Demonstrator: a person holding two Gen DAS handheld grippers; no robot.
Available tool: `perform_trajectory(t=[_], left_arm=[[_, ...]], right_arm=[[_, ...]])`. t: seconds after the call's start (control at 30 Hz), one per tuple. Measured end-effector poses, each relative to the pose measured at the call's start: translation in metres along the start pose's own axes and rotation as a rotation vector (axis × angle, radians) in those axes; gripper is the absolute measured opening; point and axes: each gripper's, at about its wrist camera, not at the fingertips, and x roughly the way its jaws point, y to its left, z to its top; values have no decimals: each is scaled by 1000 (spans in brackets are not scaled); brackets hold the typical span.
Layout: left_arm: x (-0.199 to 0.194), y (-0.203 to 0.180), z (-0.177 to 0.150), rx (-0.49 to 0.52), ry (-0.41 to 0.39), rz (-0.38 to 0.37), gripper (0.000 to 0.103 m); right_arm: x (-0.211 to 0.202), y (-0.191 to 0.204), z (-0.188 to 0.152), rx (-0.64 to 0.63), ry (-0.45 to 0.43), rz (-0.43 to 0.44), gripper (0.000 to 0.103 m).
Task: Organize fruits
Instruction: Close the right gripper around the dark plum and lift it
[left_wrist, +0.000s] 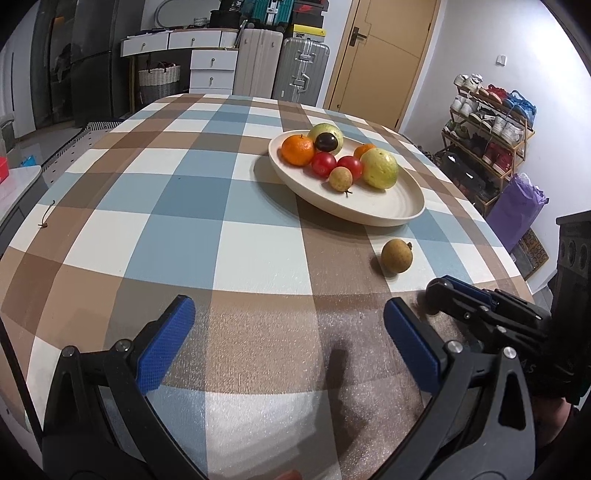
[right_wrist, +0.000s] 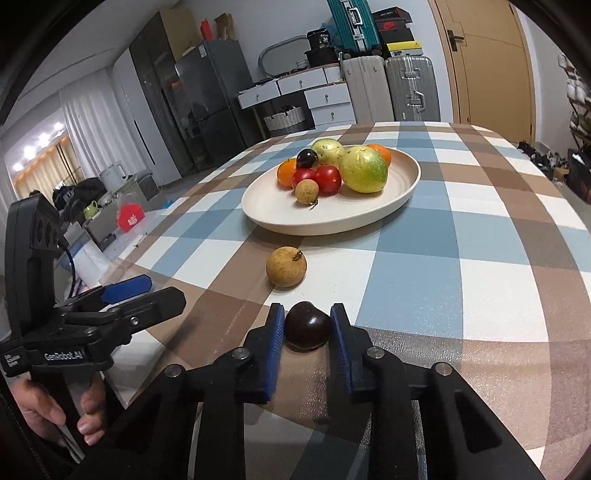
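left wrist view, plate: the plate (left_wrist: 373, 214) sits ahead and to the right of the left gripper (left_wrist: 288, 343), well apart, holding oranges, two red fruits, two yellow-green fruits, a dark fruit and a small tan one
left wrist view, loose fruit: a tan round fruit (left_wrist: 396, 256) lies on the desk (left_wrist: 177, 236) between plate and grippers, nearer the right side
left wrist view, left gripper: jaws wide apart, nothing between them, only checked cloth below
left wrist view, right gripper: the right gripper (left_wrist: 434, 291) comes in from the right edge with its tips low at the desk (what it holds is hidden from here)
right wrist view, dark fruit: a dark round fruit (right_wrist: 307, 325) sits on the desk right between the blue pads (right_wrist: 276, 343) of the right gripper (right_wrist: 307, 334)
right wrist view, right gripper: closed onto the dark fruit, both pads against its sides
right wrist view, way to the plate: the plate (right_wrist: 258, 214) lies straight ahead, with the tan round fruit (right_wrist: 286, 266) in the line between, so the carry probably has to lift over it
right wrist view, left gripper: seen at the left (right_wrist: 155, 291), held by a hand (right_wrist: 55, 417), farther from the dark fruit than the right gripper is
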Motion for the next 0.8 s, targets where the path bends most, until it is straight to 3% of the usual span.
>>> perform_trajectory(t=[0.8], left_arm=[[38, -57, 20, 67, 101, -15, 102]], right_arm=[[-35, -28, 5, 51, -74, 39, 26]])
